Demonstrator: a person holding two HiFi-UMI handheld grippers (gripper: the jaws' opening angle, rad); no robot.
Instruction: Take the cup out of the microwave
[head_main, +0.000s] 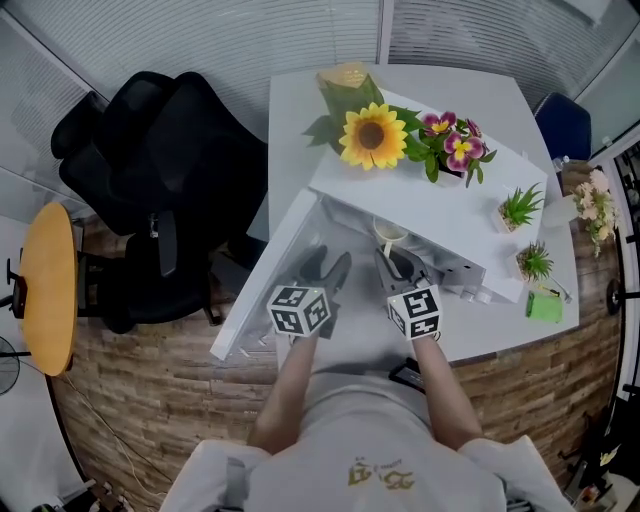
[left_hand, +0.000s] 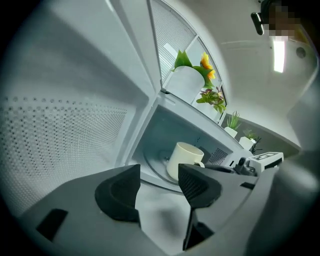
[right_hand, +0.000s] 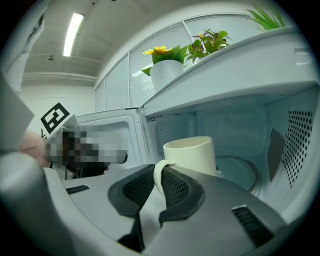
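A cream cup (right_hand: 192, 154) stands upright in the front of the open white microwave (head_main: 420, 215), over the glass turntable (right_hand: 242, 172). My right gripper (right_hand: 157, 187) is shut on the cup's handle (right_hand: 158, 176), with one pad on each side of the loop. The head view shows this gripper (head_main: 398, 265) reaching into the opening, with the cup (head_main: 390, 236) just ahead of it. My left gripper (left_hand: 159, 175) is open with nothing between its pads. It hangs outside the opening, left of the cup (left_hand: 184, 159) and beside the swung-out door (head_main: 262, 290).
Flower pots (head_main: 372, 135) and small green plants (head_main: 520, 208) stand on top of the microwave and the white table (head_main: 500, 100). A black office chair (head_main: 160, 170) stands to the left. A green box (head_main: 545, 305) lies at the table's right edge.
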